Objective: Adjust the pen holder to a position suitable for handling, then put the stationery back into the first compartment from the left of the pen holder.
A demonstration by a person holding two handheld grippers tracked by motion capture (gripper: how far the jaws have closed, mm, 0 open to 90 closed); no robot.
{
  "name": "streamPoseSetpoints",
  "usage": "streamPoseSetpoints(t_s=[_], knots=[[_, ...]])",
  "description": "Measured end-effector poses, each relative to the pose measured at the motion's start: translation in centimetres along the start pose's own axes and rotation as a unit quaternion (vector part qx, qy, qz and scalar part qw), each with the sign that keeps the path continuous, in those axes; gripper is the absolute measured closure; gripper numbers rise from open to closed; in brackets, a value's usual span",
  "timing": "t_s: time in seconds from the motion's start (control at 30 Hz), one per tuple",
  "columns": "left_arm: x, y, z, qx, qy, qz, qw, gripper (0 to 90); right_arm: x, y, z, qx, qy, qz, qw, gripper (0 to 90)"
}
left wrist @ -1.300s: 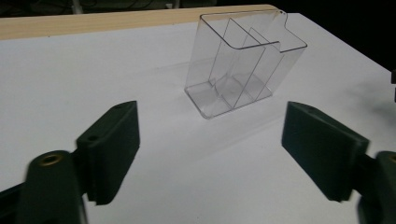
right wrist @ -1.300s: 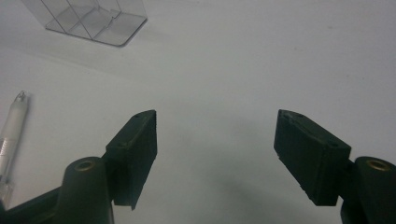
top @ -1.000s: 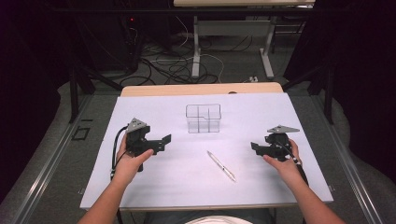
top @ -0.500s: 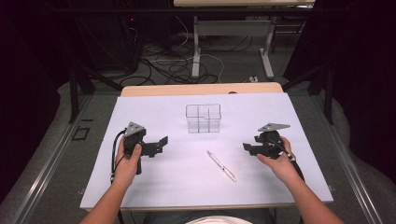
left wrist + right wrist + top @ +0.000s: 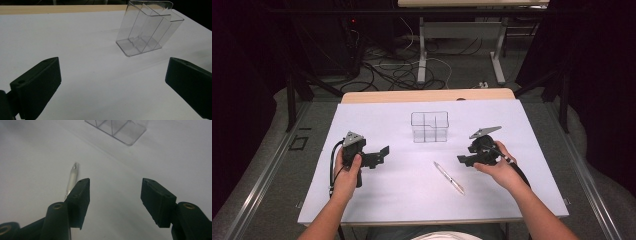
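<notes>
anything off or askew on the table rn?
Nothing stands out. The clear divided holder stands upright and looks intact; the pen lies flat on the white table, apart from it. Left gripper and right gripper are open, holding nothing.

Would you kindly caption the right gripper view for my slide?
Open right claw above the white table, a pen beside one jaw, clear organizer beyond.

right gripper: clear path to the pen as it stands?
Probably yes. The right gripper is open just right of the pen, which lies flat on bare white table; the clear organizer stands farther back.
</notes>
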State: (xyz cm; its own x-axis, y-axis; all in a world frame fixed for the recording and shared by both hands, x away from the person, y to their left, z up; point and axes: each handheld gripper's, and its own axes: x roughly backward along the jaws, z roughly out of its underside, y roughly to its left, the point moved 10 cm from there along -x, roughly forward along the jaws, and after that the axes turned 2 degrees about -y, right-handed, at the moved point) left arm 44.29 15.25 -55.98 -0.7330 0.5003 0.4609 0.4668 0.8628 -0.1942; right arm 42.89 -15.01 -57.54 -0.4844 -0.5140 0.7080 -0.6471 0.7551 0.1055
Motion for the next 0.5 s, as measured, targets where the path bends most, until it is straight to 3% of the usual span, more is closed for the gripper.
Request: streamPoseSetpoints(t_s=[0.07, 0.17, 0.37, 0.4, 0.5], knots=[[0.0, 0.0, 0.0, 0.000, -0.001, 0.000, 1.0000, 0.3, -0.3, 0.4, -0.1, 0.001, 0.013, -0.002, 0.9999, 40.9], [0.0, 0.1, 0.0, 0.001, -0.001, -0.001, 1.0000, 0.4, -0.5, 1.0, -0.2, -0.023, 0.035, -0.006, 0.9991, 40.9], [0.0, 0.1, 0.0, 0.005, -0.005, -0.002, 1.0000, 0.4, -1.3, 2.0, -1.1, -0.048, 0.050, -0.026, 0.9972, 49.1], [0.1, 0.2, 0.1, 0.002, -0.001, -0.002, 1.0000, 0.4, -1.2, 2.0, -1.1, -0.044, 0.064, -0.027, 0.9966, 49.8], [0.0, 0.2, 0.1, 0.007, -0.004, -0.002, 1.0000, 0.4, -1.7, 2.3, -1.4, -0.050, 0.069, -0.036, 0.9957, 52.0]])
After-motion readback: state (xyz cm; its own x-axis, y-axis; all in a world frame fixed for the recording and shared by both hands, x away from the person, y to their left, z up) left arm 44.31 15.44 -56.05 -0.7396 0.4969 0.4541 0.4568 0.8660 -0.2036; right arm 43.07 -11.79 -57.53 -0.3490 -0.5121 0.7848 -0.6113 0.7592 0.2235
